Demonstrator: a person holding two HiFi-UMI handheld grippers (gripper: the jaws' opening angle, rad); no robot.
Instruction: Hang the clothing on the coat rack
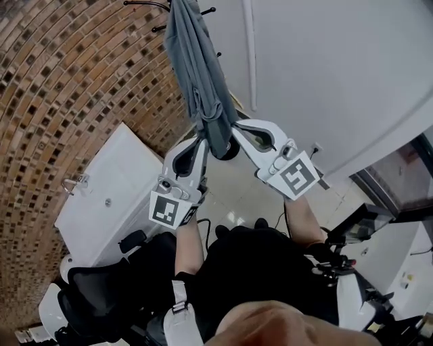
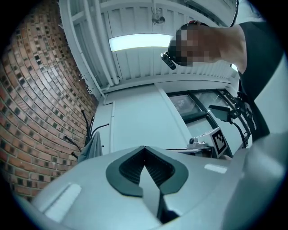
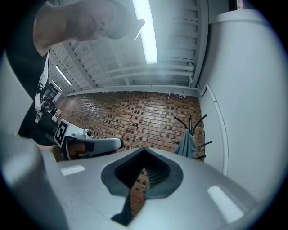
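your grey clothing (image 1: 199, 74) hangs draped over the coat rack (image 1: 143, 3) beside the brick wall (image 1: 61, 101), clear of both tools. your left hand-held gripper (image 1: 201, 143) and right hand-held gripper (image 1: 238, 130) are both clenched on nothing, and they point up toward the garment's lower end.

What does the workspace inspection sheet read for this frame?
Surface: pale tiled floor.
Job's things: grey garment hangs on the rack.
Clutter: white cabinet, black chair.
Grippers: left tool shut, empty; right tool shut, empty; both clear of the garment.
Cables: what looks like a thin dark lead on the floor.
Surroundings: brick wall, white wall.
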